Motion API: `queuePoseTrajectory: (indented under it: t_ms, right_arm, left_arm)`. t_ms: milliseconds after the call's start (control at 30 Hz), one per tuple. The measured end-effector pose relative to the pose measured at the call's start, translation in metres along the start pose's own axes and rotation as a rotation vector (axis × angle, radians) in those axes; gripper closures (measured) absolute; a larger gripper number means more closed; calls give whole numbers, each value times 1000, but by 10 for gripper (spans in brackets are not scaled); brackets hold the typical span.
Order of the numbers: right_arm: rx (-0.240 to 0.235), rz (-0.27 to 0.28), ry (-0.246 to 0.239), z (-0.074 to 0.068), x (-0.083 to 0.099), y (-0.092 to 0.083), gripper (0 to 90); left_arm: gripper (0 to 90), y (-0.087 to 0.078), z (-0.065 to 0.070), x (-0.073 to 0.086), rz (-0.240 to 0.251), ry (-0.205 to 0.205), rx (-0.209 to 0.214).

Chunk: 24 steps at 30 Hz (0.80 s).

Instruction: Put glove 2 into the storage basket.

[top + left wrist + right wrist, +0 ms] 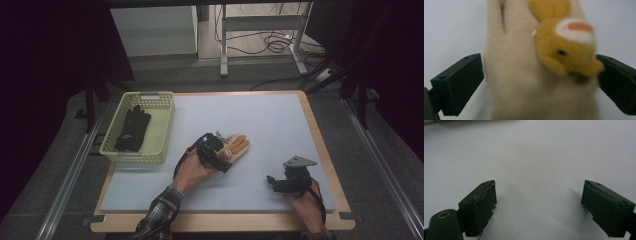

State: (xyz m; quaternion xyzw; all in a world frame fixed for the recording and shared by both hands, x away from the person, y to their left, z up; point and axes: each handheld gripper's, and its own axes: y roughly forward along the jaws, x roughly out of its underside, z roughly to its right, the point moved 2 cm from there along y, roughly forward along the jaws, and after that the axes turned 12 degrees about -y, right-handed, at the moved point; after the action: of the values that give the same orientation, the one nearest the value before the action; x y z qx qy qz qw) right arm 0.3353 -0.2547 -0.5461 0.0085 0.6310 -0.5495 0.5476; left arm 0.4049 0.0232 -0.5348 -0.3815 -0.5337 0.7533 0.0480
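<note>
Nearest, the right gripper (278,182) rests on the grey mat (270,120), jaws spread, holding nothing. Mid-table, the left gripper (540,75) has its jaws spread around a cream plush glove (524,82). Farther left, a yellow basket (162,131) holds a black glove (132,127).

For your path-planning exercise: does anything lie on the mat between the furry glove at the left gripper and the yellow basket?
Nothing visible does. The furry glove sits between the left gripper's open jaws; bare mat separates it from the basket.

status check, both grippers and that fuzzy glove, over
Left gripper open, jaws either side of the beige plush glove, not closed on it. Right gripper open over bare mat. Black glove in the yellow basket. Nothing blocking.
</note>
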Motion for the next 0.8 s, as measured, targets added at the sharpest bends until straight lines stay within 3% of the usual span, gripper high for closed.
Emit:
queuePoseTrajectory:
  t_ms: [67,200,267,467,633,800]
  right_arm:
    - [0,0,0,0,0,0,125]
    - [-1,0,-1,0,0,0,125]
    - [-1,0,-1,0,0,0,125]
    - [0,0,-1,0,0,0,125]
    - [0,-1,-1,0,0,0,125]
    - [-1,0,0,0,0,0,125]
  left_arm:
    - [0,7,0,-2,-20,10,-16]
    - [86,7,-1,-3,-33,5,1]
    - [250,3,0,-3,-36,15,3]
    - [500,-2,-1,-2,-37,-17,4]
    - [585,-6,-3,-2,-38,-46,33]
    - [599,-15,-4,-5,-31,-64,25]
